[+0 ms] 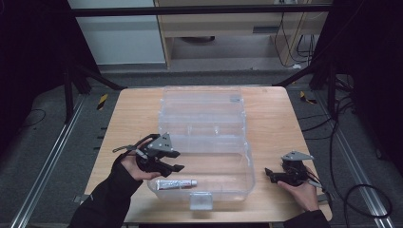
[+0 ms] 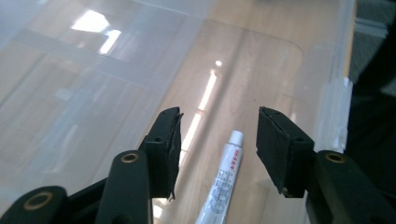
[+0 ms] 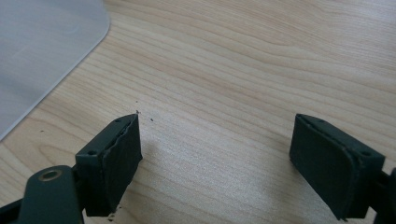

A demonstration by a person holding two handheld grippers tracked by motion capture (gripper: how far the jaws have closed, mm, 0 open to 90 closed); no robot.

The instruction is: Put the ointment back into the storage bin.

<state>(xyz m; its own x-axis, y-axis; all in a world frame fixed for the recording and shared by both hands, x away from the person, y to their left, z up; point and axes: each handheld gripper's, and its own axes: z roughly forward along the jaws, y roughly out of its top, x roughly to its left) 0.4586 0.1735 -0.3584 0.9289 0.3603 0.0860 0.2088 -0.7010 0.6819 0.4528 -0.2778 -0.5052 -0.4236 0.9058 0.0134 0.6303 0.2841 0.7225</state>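
Both tongs are released, their jaws spread with nothing between them. Left tongs (image 1: 178, 167) hang over the near-left part of a clear plastic box (image 1: 247, 178), tipped down toward its floor. In the left gripper view the black pads (image 2: 170, 140) stand well apart, and the one thing seen through the gap is lying on the bottom of the box below them, not touched by either pad. Right tongs (image 1: 270, 175) sit low above the bare wood just outside the box's right wall, pointing toward it. In the right gripper view its pads (image 3: 119, 156) are wide open over plain wood grain, with a rounded corner of clear plastic off ahead and to the left of the jaws.

Under both tongs is a light wooden table (image 1: 133, 114). The box takes up its middle. Its lid (image 1: 202, 102) is swung open and lies flat beyond the left tongs, toward the far edge of the table. A clear latch tab (image 1: 200, 201) sticks out from the box's near wall, on the person's side of the left tongs.

Smallest is a white tube (image 1: 176, 183) with printed text and a white cap. It lies on its side on the box floor just below and nearer than the left tongs, cap end toward the right tongs.
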